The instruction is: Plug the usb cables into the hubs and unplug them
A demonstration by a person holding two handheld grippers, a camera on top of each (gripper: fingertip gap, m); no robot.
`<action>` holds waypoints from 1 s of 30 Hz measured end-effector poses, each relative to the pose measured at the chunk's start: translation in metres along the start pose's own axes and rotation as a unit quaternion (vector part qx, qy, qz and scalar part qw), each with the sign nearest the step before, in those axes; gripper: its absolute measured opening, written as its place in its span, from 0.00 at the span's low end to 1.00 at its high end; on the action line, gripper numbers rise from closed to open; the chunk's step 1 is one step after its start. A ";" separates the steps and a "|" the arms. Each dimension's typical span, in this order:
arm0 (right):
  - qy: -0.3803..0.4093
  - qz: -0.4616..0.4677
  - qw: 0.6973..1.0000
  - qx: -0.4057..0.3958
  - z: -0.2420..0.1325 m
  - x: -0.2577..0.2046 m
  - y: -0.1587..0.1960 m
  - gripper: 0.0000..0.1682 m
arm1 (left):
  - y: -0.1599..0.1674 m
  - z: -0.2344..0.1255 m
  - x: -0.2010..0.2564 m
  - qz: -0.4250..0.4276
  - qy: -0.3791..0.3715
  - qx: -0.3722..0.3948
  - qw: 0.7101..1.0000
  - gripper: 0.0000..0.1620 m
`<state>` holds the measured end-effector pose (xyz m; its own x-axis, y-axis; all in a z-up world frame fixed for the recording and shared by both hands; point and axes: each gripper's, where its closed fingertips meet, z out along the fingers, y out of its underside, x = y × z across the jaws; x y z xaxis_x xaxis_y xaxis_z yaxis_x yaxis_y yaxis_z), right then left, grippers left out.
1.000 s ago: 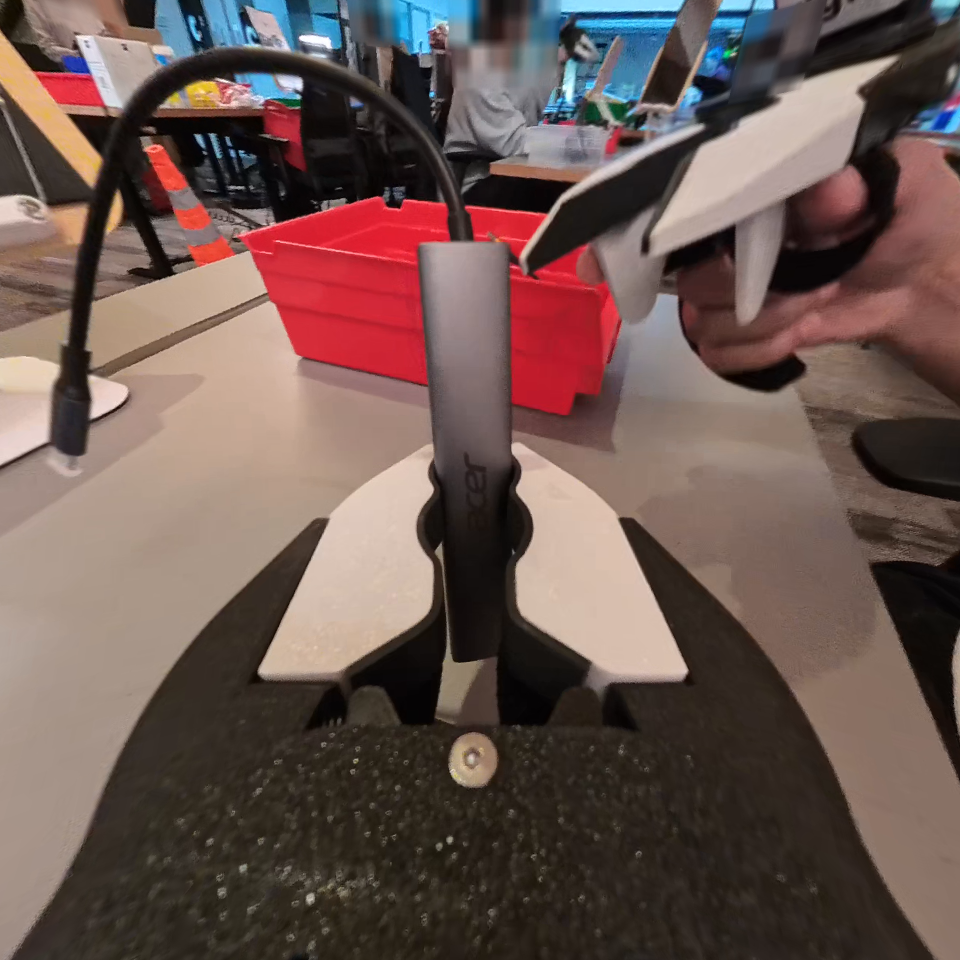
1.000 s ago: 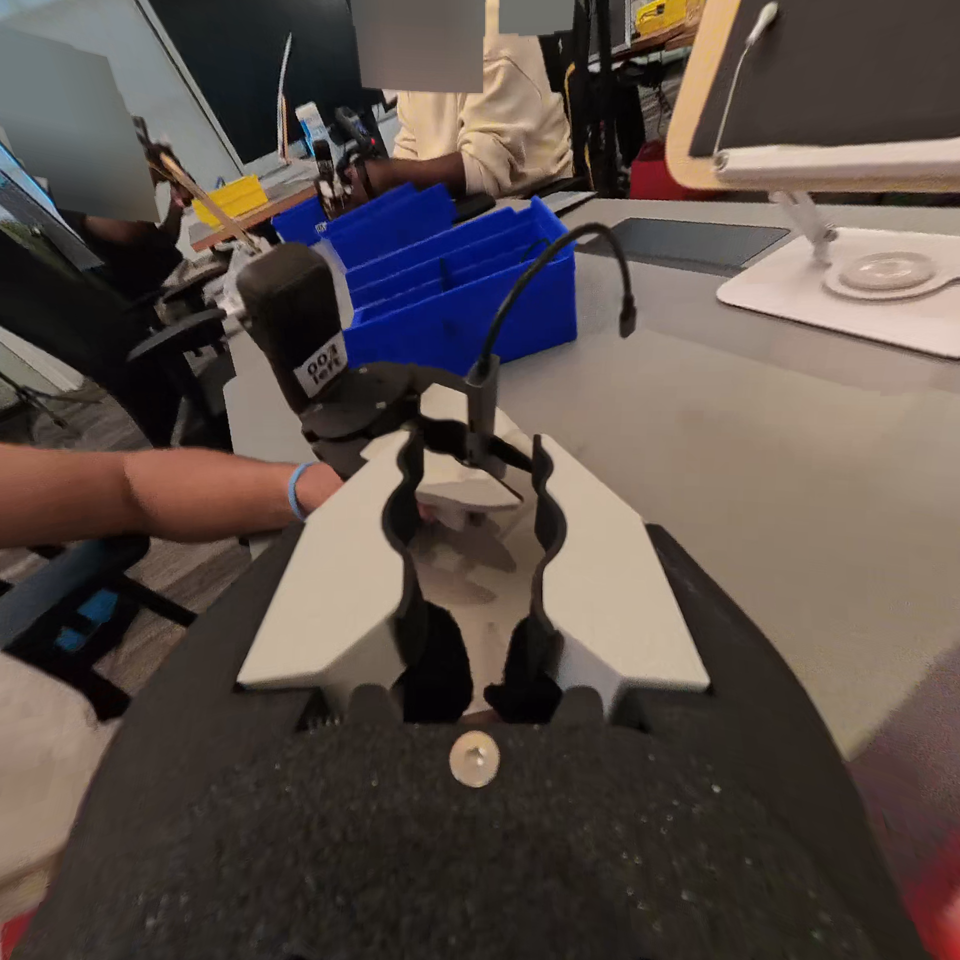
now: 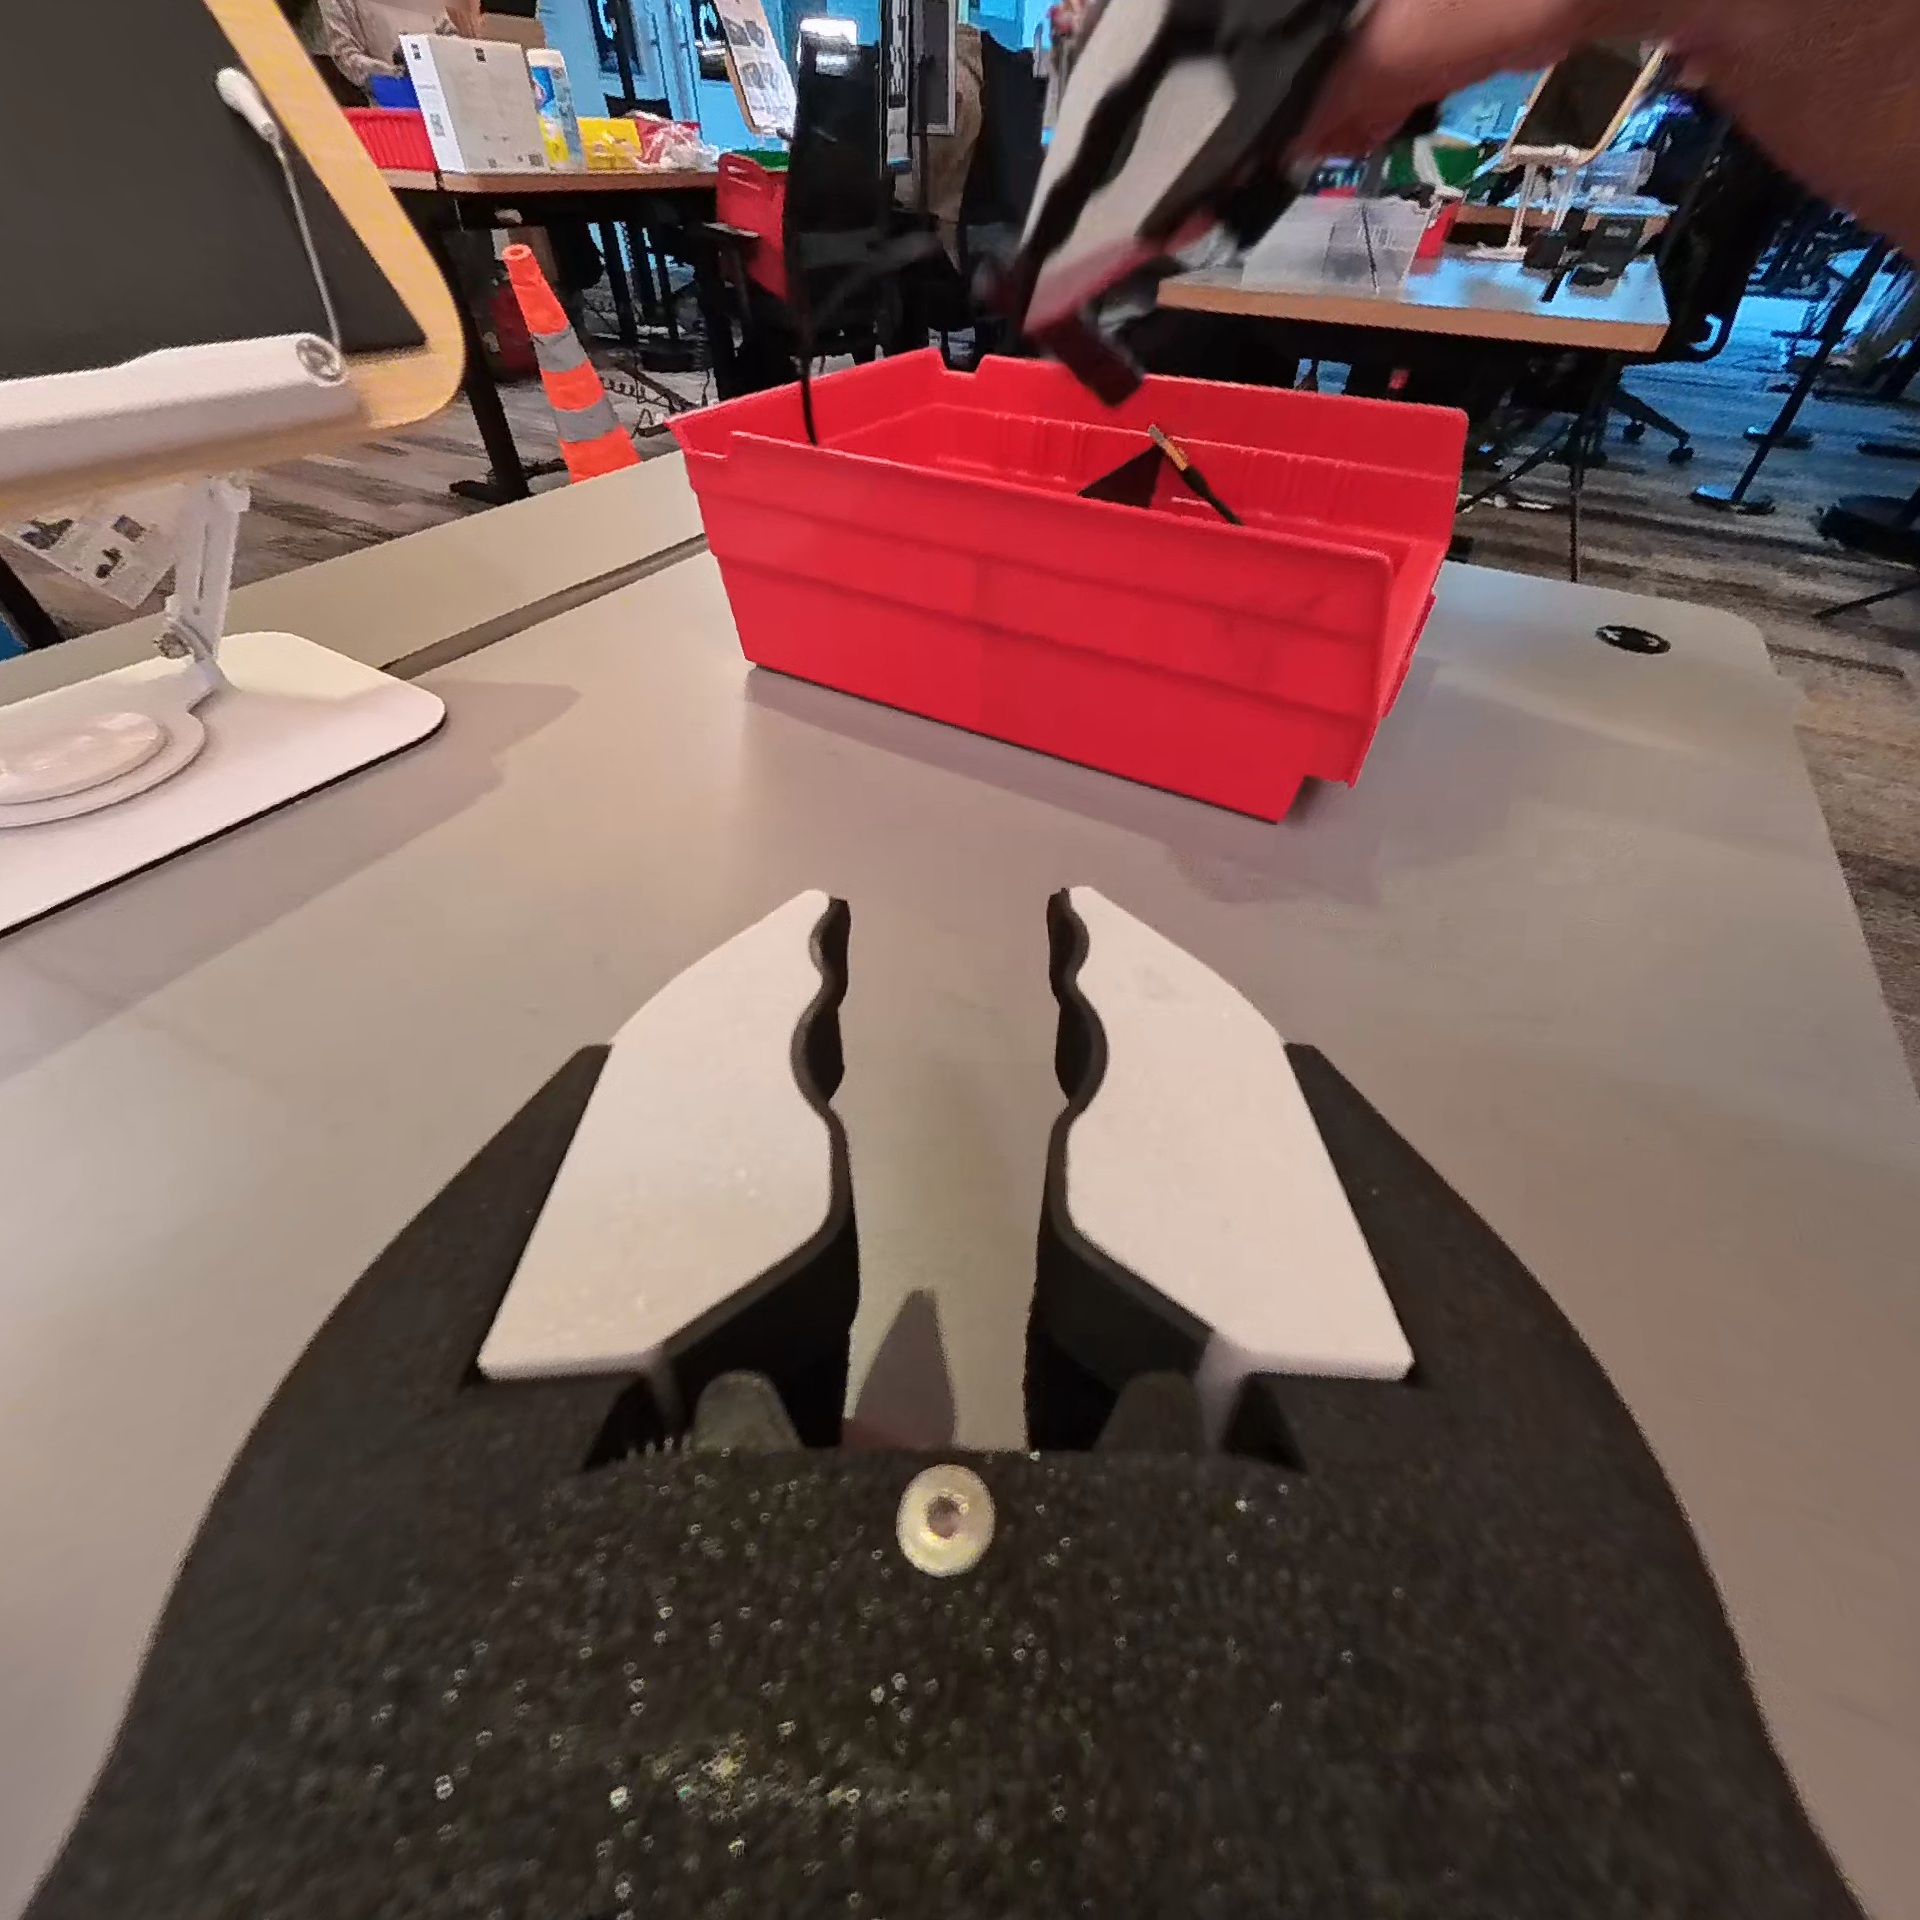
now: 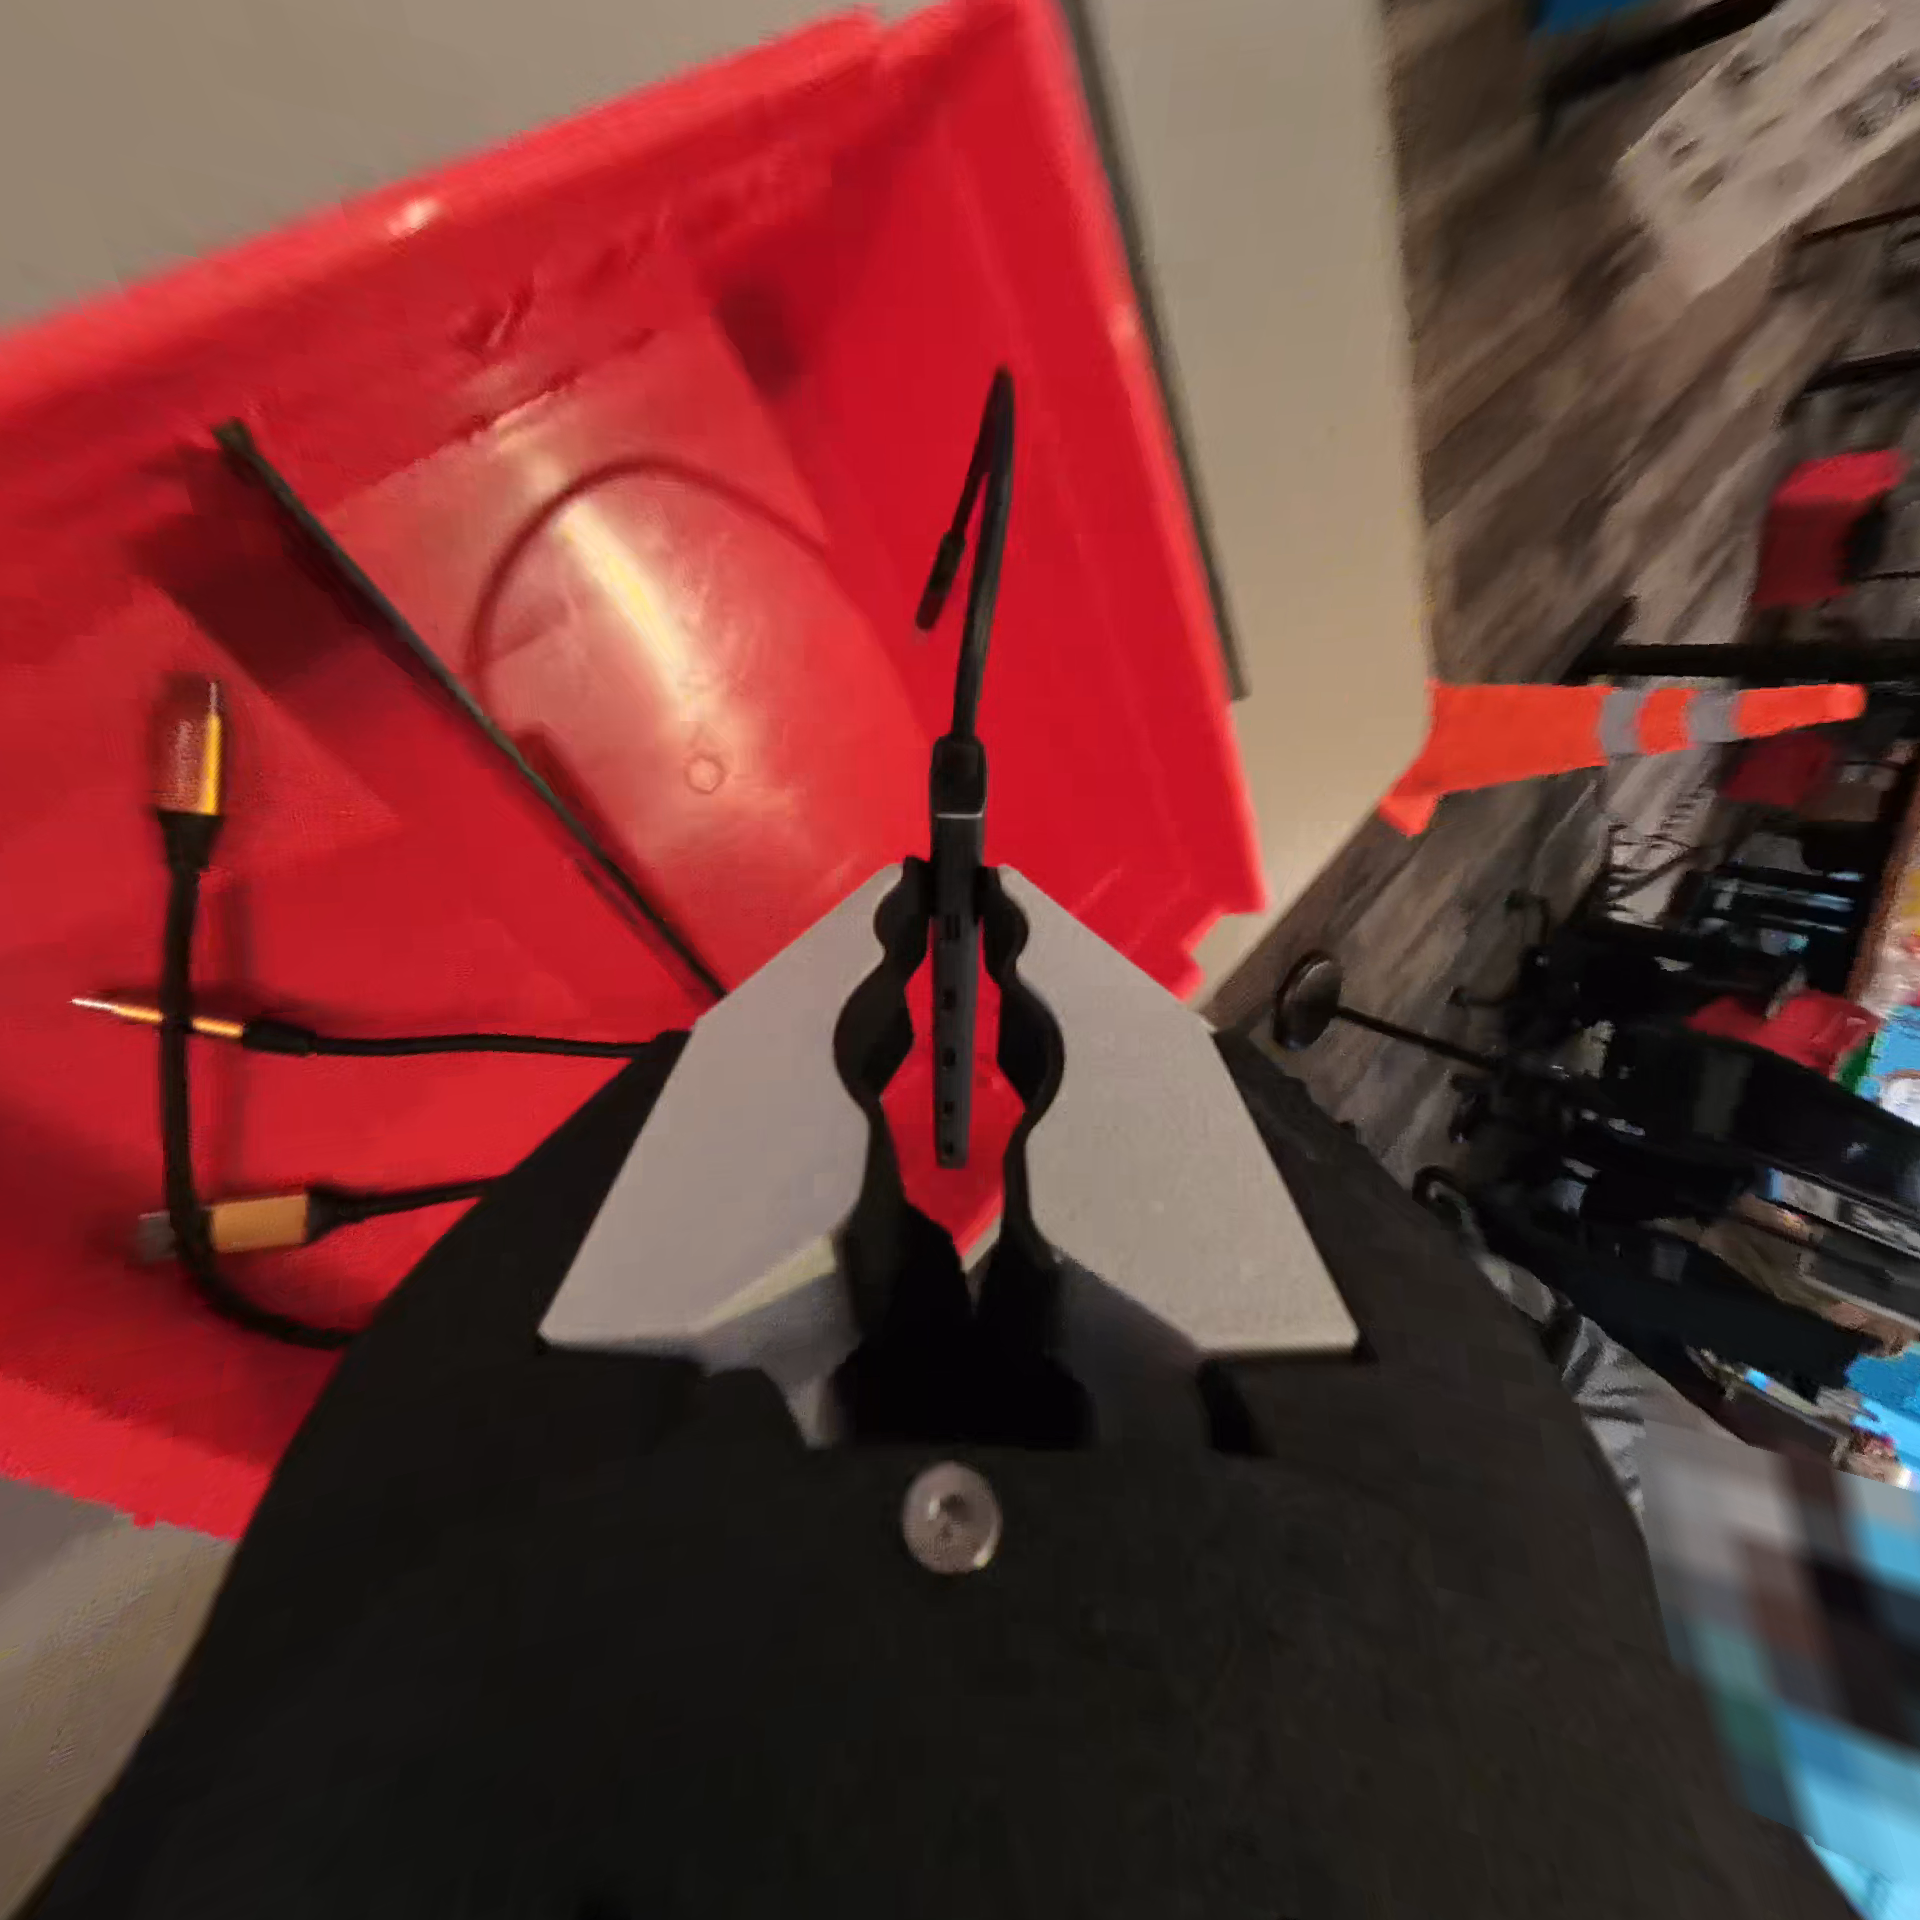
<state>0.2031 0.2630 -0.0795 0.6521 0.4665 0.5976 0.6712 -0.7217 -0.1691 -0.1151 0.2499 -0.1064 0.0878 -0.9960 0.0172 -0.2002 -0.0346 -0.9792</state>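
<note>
My left gripper (image 3: 945,914) is open and empty, low over the grey table (image 3: 520,935), facing the red bin (image 3: 1039,644). My right gripper (image 4: 956,878) is shut on a slim dark grey USB hub (image 4: 951,1018), held edge-on between the fingertips above the red bin (image 4: 727,312). The hub's short black cable (image 4: 982,582) loops out past the fingertips. In the left wrist view the right gripper (image 3: 1091,353) is blurred, tilted down over the bin's back. A black divider (image 4: 468,717) splits the bin. Black cables with orange-gold plugs (image 4: 260,1221) lie in one compartment.
A white stand with a flat base (image 3: 208,717) holds a wood-edged dark board at the table's left. An orange traffic cone (image 3: 566,364) stands on the floor beyond. The table's right edge drops to carpet with chairs and other desks behind. About 30 cm separates my left fingertips from my right.
The hub has passed from my left gripper to my right. The left has opened and drawn back. The right has shut on the hub and swung over the red bin.
</note>
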 end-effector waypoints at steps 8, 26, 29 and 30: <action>-0.176 0.030 0.984 -0.011 0.064 -0.045 -0.029 0.11 | -0.032 -0.076 0.008 0.033 -0.022 -0.061 0.997 0.25; -0.152 0.300 0.839 0.428 -0.170 -0.178 -0.092 0.18 | 0.053 -0.241 -0.086 -0.152 -0.272 -0.118 0.943 0.28; -0.263 0.279 0.786 0.486 -0.204 -0.253 -0.122 0.18 | 0.047 -0.218 -0.072 -0.159 -0.207 -0.121 0.958 0.33; -0.284 0.273 0.772 0.499 -0.210 -0.272 -0.129 0.18 | 0.043 -0.210 -0.065 -0.164 -0.171 -0.124 0.963 0.37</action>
<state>-0.1347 0.1213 -0.0555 0.7925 0.5862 -0.1684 -0.0062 -0.2684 -0.9633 -0.3347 0.2962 -0.1074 0.4947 -0.8437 0.2084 -0.3306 -0.4045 -0.8527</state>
